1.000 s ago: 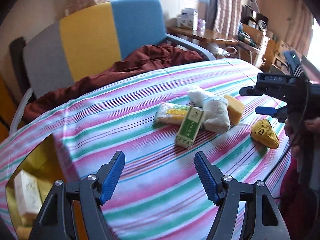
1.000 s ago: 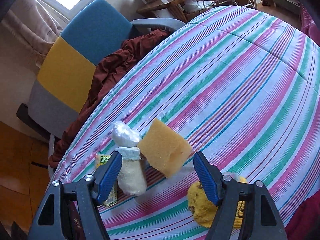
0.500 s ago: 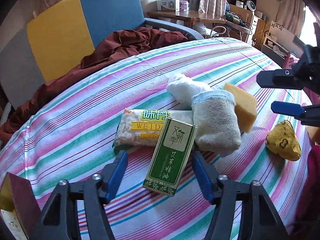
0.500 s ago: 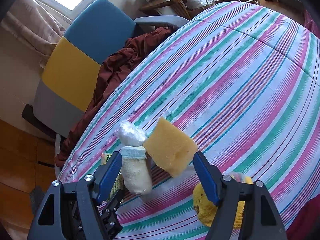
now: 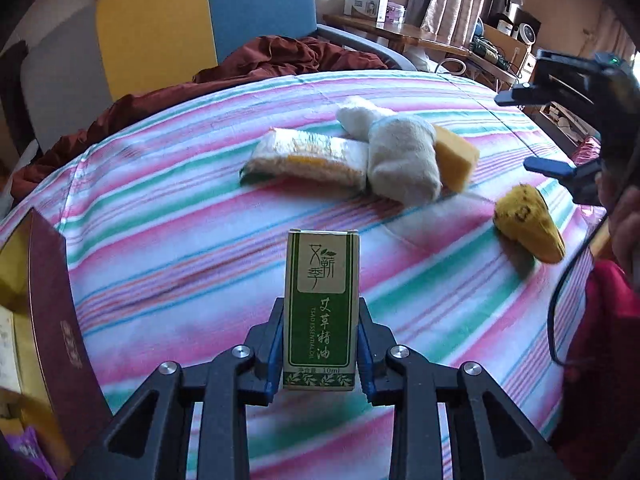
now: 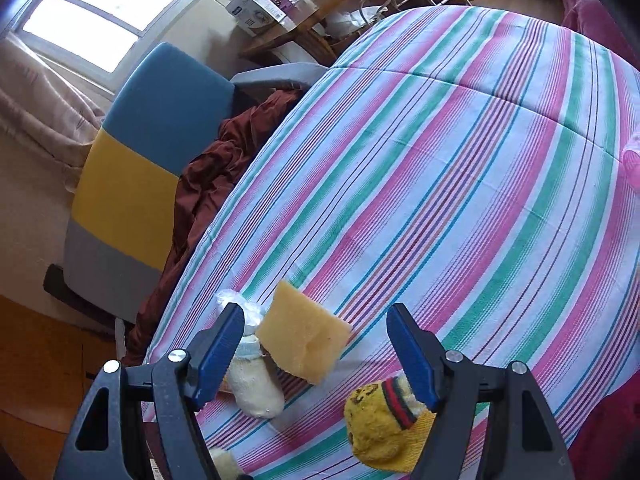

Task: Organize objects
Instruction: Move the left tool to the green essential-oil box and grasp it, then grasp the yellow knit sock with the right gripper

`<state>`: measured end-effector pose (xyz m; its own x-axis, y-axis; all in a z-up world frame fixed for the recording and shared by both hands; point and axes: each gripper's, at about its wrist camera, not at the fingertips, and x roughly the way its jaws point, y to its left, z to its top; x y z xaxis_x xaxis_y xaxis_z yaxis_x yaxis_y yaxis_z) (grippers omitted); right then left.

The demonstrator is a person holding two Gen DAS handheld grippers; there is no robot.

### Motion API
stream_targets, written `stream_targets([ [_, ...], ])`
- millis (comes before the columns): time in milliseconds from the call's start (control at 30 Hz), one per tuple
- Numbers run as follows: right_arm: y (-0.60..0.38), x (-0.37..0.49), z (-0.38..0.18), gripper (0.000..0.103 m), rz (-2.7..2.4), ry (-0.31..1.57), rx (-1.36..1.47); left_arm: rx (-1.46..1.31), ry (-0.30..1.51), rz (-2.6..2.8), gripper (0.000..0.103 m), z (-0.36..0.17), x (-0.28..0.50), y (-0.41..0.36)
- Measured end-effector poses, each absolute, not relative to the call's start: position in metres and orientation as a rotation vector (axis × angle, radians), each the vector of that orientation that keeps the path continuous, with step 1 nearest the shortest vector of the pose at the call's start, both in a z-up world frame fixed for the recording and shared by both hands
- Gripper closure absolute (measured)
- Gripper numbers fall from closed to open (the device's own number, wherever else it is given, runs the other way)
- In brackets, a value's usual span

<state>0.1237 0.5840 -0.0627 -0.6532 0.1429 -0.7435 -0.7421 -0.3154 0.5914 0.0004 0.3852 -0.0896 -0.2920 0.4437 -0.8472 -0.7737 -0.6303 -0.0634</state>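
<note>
My left gripper is shut on a green and white essential oil box and holds it upright above the striped bedspread. Farther on lie a snack packet, a rolled white sock, a yellow sponge and a yellow sock. My right gripper is open and empty, hovering over the sponge, with the white sock at lower left and the yellow sock below. The right gripper also shows in the left wrist view.
A dark red box lid stands at the left edge, with a yellow-lined box behind it. A blue, yellow and grey chair with a maroon cloth stands beyond the bed. A wooden desk is at the back.
My left gripper moved onto the green box, shut on it, and lifted it back away from the pile. My right gripper shifted slightly and stayed open.
</note>
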Motion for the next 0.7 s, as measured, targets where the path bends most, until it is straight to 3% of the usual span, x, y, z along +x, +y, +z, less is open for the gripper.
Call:
stream_targets([
  [700, 0.564, 0.091, -0.099, 0.026, 1.874, 1.026, -1.225, -1.118, 0.424, 1.963, 0.072, -0.100, 0.013, 0.358],
])
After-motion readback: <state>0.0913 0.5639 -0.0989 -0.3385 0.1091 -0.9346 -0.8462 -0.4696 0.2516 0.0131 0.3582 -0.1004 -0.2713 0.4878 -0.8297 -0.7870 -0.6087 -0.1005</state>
